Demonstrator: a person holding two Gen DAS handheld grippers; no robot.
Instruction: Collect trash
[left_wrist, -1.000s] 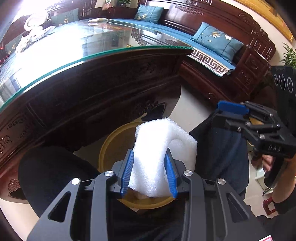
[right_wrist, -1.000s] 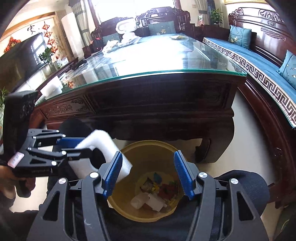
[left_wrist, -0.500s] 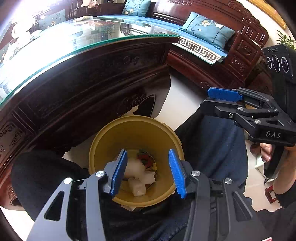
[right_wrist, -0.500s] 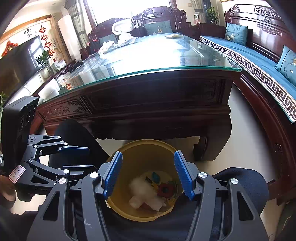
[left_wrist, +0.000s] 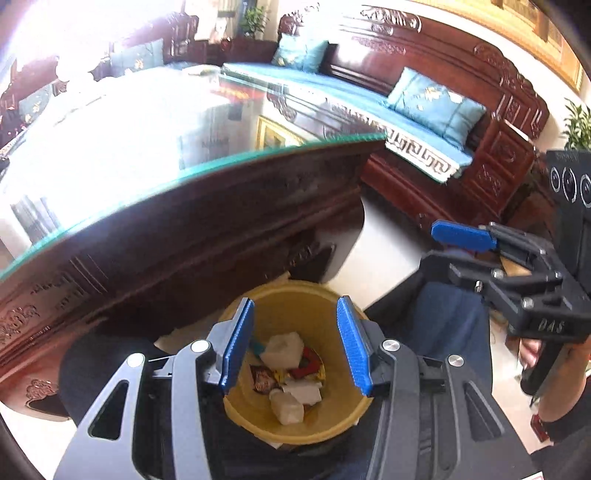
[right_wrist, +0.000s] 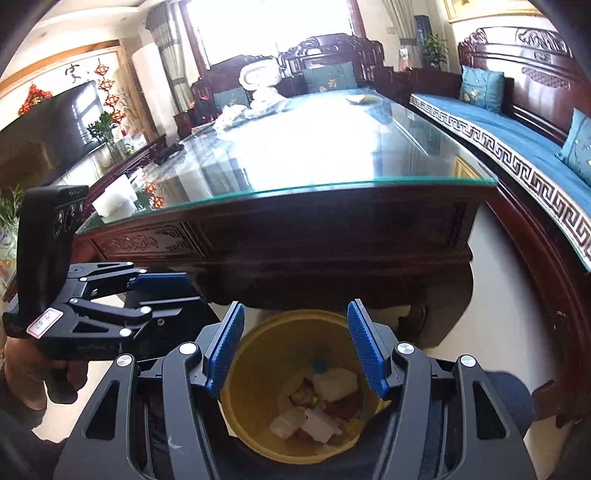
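Below your left gripper (left_wrist: 295, 343), jaws parted and empty, sits the bin (left_wrist: 284, 432); right gripper (right_wrist: 295, 347) gapes empty too. Lift clumsily and you'll tip it.

1 yellow bin (left_wrist: 258, 417), 2 grippers: left (left_wrist: 295, 343), right (right_wrist: 295, 350). 1 glass-top table (right_wrist: 332, 229), 1 foam block (right_wrist: 112, 201) on it.

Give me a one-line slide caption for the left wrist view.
Left gripper open and empty above the yellow bin of trash, right gripper alongside, glass-topped table behind.
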